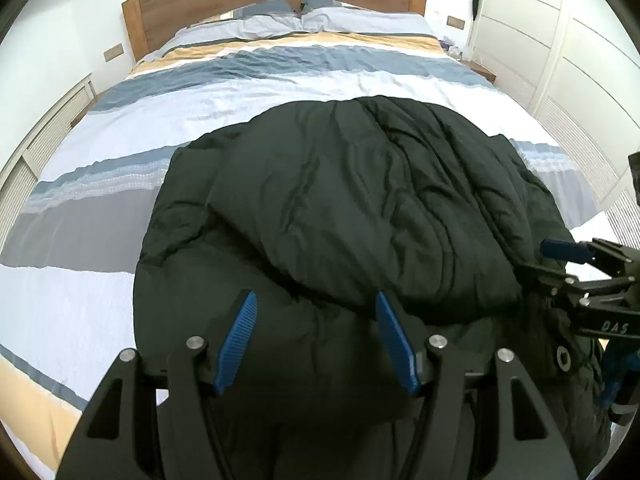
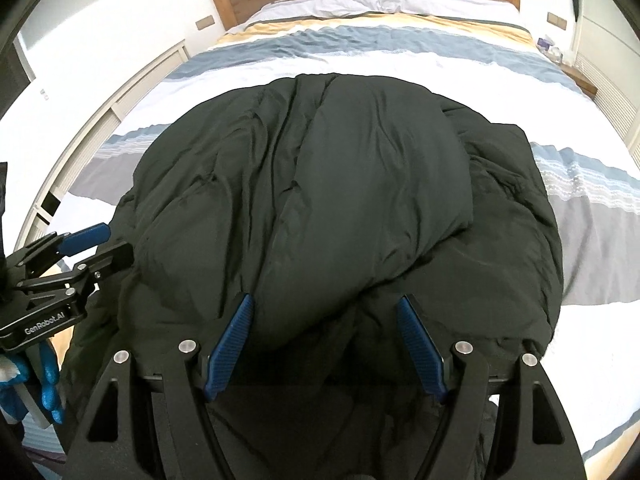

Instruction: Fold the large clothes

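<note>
Here, the left gripper (image 1: 316, 340) and right gripper (image 2: 324, 344) both stand with jaws apart, gripping nothing, above the near edge of the black padded jacket (image 1: 340, 208), which lies bunched on the striped bed (image 1: 120, 132); its near hem is cut off behind the gripper frames.

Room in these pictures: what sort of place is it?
Most likely a home bedroom. A large bed with a striped cover fills the view, with pillows against a wooden headboard. White wardrobe doors stand along one side. A dark padded coat lies on the bed.
</note>
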A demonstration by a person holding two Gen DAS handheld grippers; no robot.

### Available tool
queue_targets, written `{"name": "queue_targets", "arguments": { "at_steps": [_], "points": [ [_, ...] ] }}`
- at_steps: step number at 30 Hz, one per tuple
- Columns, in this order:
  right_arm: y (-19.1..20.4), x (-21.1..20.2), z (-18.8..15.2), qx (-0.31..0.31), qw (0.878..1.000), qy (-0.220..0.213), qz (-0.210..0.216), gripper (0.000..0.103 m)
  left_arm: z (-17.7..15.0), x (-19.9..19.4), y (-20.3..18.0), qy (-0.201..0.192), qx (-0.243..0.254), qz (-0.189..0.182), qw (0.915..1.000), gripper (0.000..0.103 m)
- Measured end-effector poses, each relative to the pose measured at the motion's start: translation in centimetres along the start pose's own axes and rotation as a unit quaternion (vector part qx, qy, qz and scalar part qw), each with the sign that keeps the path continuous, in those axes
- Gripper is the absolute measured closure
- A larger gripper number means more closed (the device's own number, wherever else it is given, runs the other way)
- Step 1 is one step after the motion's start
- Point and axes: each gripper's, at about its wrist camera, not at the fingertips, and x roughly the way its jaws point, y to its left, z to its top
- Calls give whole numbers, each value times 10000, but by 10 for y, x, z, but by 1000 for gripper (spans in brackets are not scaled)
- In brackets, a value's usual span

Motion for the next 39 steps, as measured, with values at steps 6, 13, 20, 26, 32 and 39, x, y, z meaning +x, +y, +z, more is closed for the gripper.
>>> {"name": "queue_targets", "arguments": {
  "at_steps": [6, 13, 20, 26, 32, 39],
  "points": [
    [1, -12, -7, 2, 10000, -18, -30, 30, -8, -7, -2, 49, 48, 21, 10000, 42],
    [-4, -29, -22, 32, 9999, 17, -107, 30, -14, -16, -3, 74, 117, 7, 9999, 42],
    [-24, -54, -39, 164, 9995, -14, -268, 30, -21, -24, 0, 109, 105, 22, 9999, 42],
    [-45, -78, -54, 383, 9982, -34, -463, 29, -24, -34, -1, 69, 196, 62, 9998, 42],
    [-58, -101, -62, 516, 9969, -88, -588, 28, -25, -45, 7, 115, 188, -70, 9997, 42],
    [-68, -126, -68, 558, 9963, -83, -648, 25, -46, -60, 52, 416, 77, 99, 9991, 42]
  ]
}}
